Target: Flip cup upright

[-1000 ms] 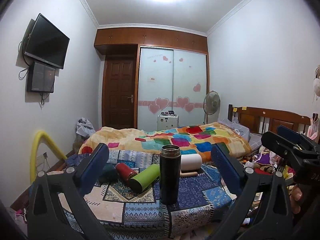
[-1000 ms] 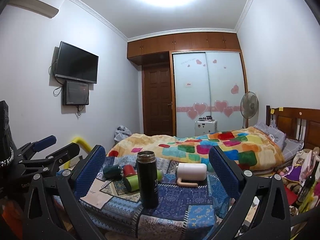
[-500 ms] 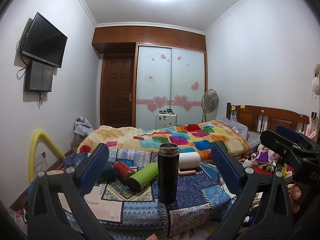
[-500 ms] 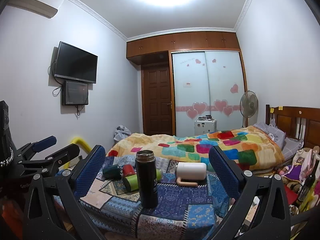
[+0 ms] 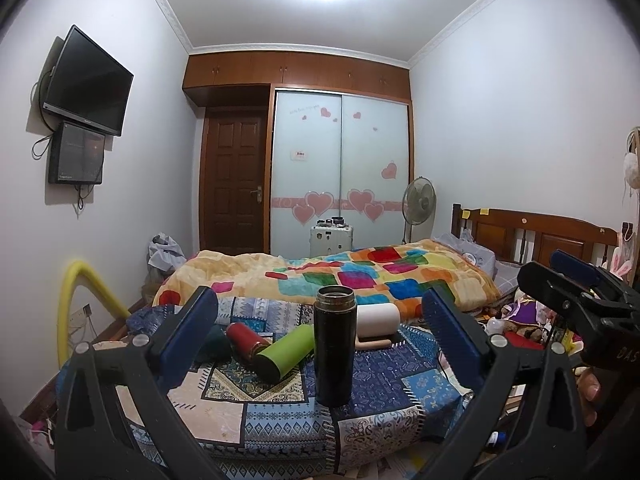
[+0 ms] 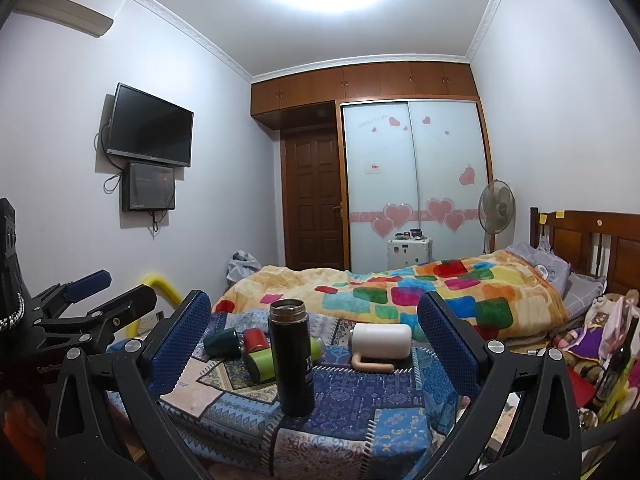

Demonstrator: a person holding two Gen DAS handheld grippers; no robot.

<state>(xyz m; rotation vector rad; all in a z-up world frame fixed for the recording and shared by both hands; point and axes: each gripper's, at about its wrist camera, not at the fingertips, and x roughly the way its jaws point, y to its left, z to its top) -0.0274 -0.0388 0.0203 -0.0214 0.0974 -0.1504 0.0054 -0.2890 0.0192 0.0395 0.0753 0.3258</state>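
Note:
A tall black flask [image 5: 334, 346] [image 6: 291, 356] stands upright near the front of a table with a patchwork cloth [image 5: 380, 384] [image 6: 360, 408]. Behind it lie a green cup [image 5: 285, 352] [image 6: 260, 362], a red cup [image 5: 245, 338] [image 6: 255, 338], a dark green cup [image 6: 221, 342] and a white mug with a tan handle [image 5: 378, 320] [image 6: 382, 342], all on their sides. My left gripper [image 5: 320, 336] and right gripper [image 6: 314, 340] are both open and empty, held back from the table on either side of the flask.
A bed with a colourful quilt [image 5: 360, 276] stands behind the table. The right gripper's body [image 5: 580, 300] shows at the right of the left view, and the left gripper's body [image 6: 80, 312] at the left of the right view. Clutter lies on the floor at the right [image 6: 600, 344].
Both views have shifted only slightly. The cups and the flask have not moved, and both grippers stay open.

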